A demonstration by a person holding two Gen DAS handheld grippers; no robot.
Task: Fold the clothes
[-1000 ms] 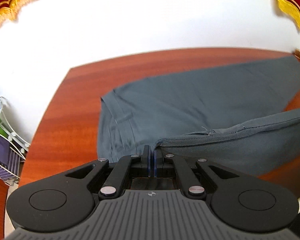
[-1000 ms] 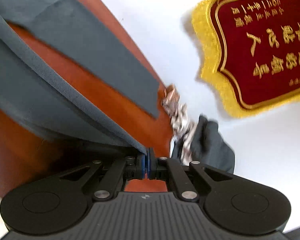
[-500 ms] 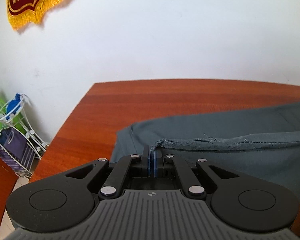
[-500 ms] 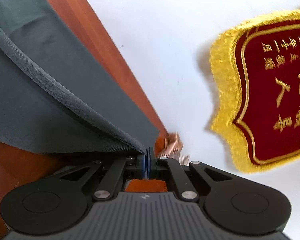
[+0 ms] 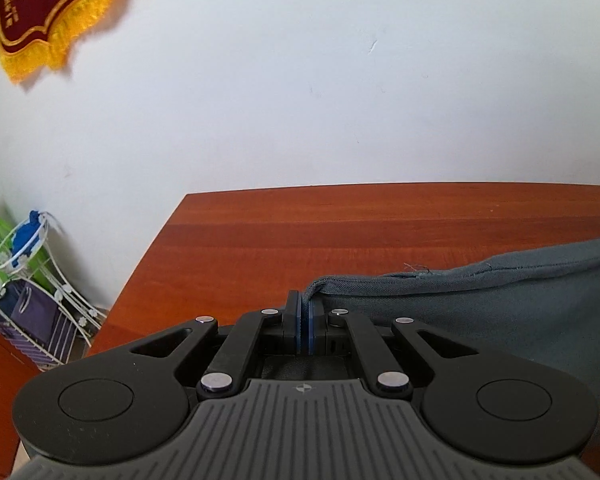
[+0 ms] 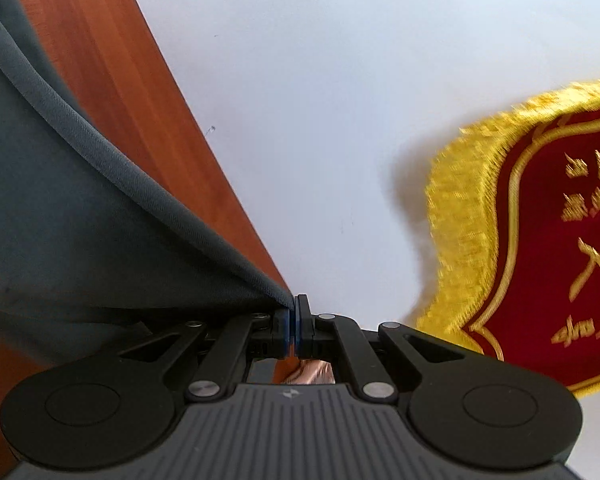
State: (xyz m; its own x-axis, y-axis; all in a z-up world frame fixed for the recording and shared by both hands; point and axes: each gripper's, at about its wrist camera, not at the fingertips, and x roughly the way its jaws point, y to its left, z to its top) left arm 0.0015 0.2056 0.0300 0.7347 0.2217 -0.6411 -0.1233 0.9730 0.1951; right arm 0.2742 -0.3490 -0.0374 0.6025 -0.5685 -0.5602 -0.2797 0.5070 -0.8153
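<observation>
Pinching a hem of the grey garment (image 5: 500, 304), the left hand-held gripper (image 5: 304, 320) trails cloth toward three o'clock; the right hand-held gripper (image 6: 294, 320) clamps it too, cloth stretching toward ten o'clock over the bench (image 5: 340, 236).

Left wrist view: sits low and close over the wooden table (image 5: 340, 232), facing its far edge and the white wall (image 5: 320, 100) behind, level horizon. Right wrist view: equally close to the table (image 6: 112, 80), rolled, so its far edge runs steeply diagonal. Shared between views: table, wall, grey garment (image 5: 500, 300) (image 6: 60, 220) crossing the table.
</observation>
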